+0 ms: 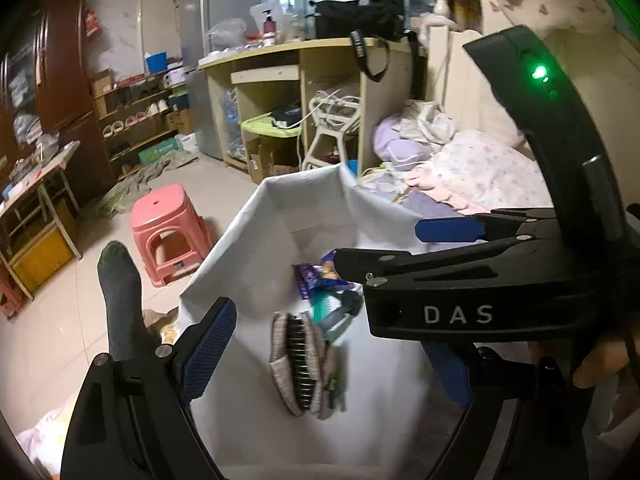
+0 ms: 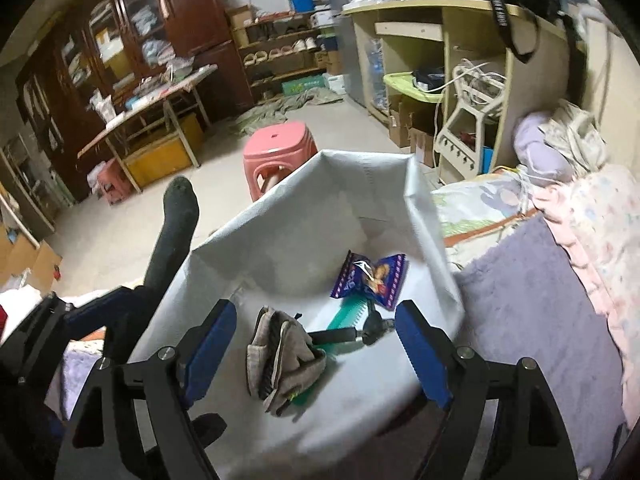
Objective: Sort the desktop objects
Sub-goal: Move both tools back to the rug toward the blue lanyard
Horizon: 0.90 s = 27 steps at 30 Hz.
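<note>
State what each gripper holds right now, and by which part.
Nothing is held. The left gripper and right gripper both stand open above the grey pouch, which lies free inside the white bin.

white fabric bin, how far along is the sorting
Done: the white fabric bin already holds a purple snack packet, a green comb, a black-handled tool and a grey zip pouch. In hand: nothing; left tongs and right tongs both stand open, empty. Left: no further items show.
</note>
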### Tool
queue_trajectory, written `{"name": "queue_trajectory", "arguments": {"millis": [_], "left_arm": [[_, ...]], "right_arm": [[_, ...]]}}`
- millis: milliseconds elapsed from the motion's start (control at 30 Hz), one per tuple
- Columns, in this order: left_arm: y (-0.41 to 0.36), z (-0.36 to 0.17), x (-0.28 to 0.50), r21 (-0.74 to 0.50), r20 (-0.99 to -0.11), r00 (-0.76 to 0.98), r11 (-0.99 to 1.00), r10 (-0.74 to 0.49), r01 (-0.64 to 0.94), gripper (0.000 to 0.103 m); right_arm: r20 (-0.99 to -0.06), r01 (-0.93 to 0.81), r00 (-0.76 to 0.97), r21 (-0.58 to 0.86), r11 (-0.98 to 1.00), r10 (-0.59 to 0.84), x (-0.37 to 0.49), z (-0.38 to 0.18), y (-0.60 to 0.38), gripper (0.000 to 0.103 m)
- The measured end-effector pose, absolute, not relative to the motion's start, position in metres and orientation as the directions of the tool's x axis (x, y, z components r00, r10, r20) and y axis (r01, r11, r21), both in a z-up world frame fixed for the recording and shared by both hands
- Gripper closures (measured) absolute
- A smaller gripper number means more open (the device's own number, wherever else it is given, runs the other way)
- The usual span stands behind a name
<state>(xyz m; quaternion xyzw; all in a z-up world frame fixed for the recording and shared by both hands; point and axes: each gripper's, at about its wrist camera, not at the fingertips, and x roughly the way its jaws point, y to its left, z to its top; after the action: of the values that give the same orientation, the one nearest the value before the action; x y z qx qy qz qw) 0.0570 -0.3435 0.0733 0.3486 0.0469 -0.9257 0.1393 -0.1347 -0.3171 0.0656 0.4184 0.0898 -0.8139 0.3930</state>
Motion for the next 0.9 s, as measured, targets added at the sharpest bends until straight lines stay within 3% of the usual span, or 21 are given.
{"name": "queue_trajectory", "arguments": {"millis": [267, 400, 667, 900], "left_arm": [[-0.248, 0.115, 0.050, 0.060, -0.637, -0.759, -0.991, -0.132, 0.123, 0.013], [-0.192, 0.120, 0.044, 0.074, -0.648, -0.759, -0.997, -0.066, 0.024, 0.013], [-0.080, 0.086, 0.012, 0.018, -0.727, -0.679, -0.985, 0.106, -0.173, 0.013], [-0.013, 0.032, -0.022, -0.019, -0.800, -0.573, -0.962, 0.179, -0.273, 0.013]], "right_arm": [[-0.688, 0.661, -0.410, 0.229, -0.715, -0.598, -0.106, 0.114, -0.240, 0.022], [-0.686, 0.594, -0.480, 0.204, -0.778, -0.547, -0.089, 0.131, -0.179, 0.022], [-0.742, 0.347, -0.568, 0.177, -0.921, -0.357, -0.066, 0.121, -0.021, 0.023], [-0.820, 0.157, -0.541, 0.120, -0.980, -0.187, -0.061, 0.086, 0.093, 0.023]]}}
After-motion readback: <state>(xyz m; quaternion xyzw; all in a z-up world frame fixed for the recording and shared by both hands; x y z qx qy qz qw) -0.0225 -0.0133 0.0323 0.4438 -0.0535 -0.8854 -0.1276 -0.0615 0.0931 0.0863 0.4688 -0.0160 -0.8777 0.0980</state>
